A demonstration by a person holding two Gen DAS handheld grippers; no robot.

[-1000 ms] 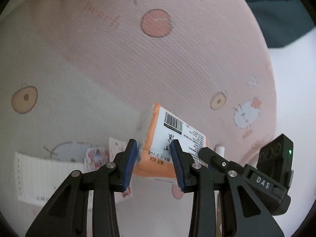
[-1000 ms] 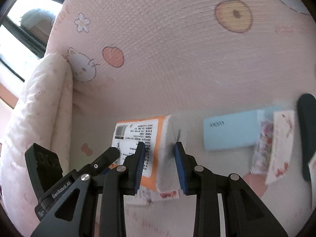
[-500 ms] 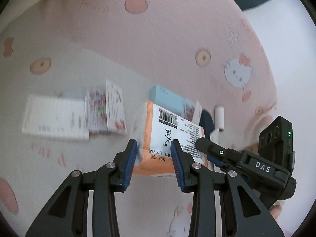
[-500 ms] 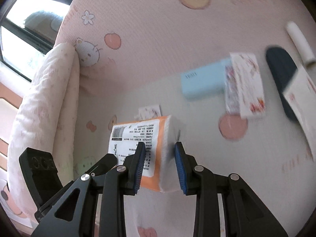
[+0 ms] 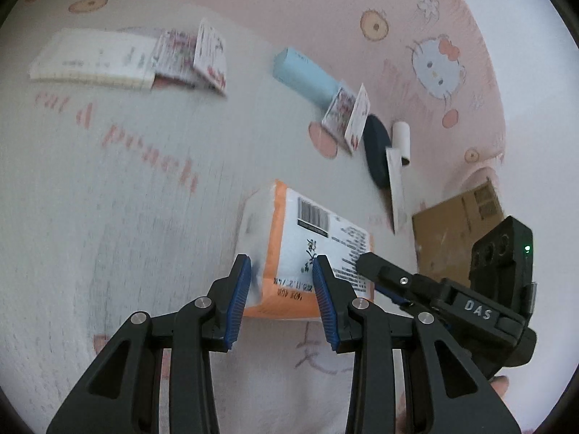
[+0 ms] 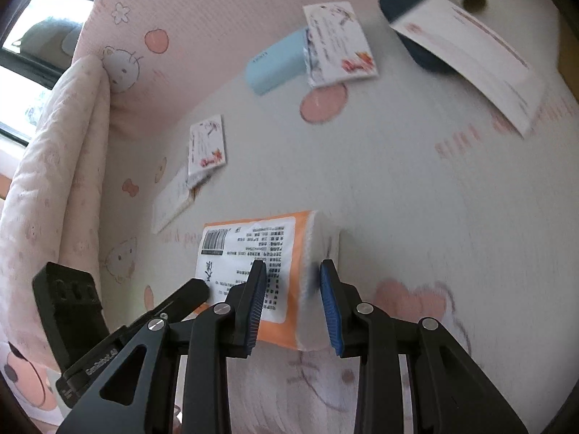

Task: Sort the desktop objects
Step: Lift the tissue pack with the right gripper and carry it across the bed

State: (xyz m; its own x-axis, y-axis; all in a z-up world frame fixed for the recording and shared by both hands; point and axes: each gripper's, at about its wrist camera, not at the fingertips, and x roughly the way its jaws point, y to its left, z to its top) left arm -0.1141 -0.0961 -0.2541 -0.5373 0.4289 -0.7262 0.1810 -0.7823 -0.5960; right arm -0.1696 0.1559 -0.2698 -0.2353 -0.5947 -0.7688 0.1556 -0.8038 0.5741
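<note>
An orange-and-white tissue pack [image 5: 307,238] with a barcode label is held low over the pale cartoon-print blanket [image 5: 126,217]. My left gripper [image 5: 280,264] is shut on its near corner, blue pads on both faces. My right gripper [image 6: 293,267] is shut on the same pack [image 6: 249,253] from the other side. Each gripper shows at the edge of the other's view. On the blanket lie a light blue case [image 5: 304,76], a white notebook [image 5: 94,58], small printed card packets [image 5: 208,54], a dark blue oval object [image 5: 376,148] and a white tube [image 5: 402,141].
A long white paper slip [image 6: 470,58] lies across the dark blue object [image 6: 409,3]. A brown cardboard box [image 5: 456,231] sits at the blanket's right edge. A rolled pink quilt [image 6: 54,181] borders the left side, with a window [image 6: 32,11] behind it.
Both grippers have carried the tissue pack down and back across the blanket, still gripped. The notebook, cards, blue case, dark object and cardboard box have come into view.
</note>
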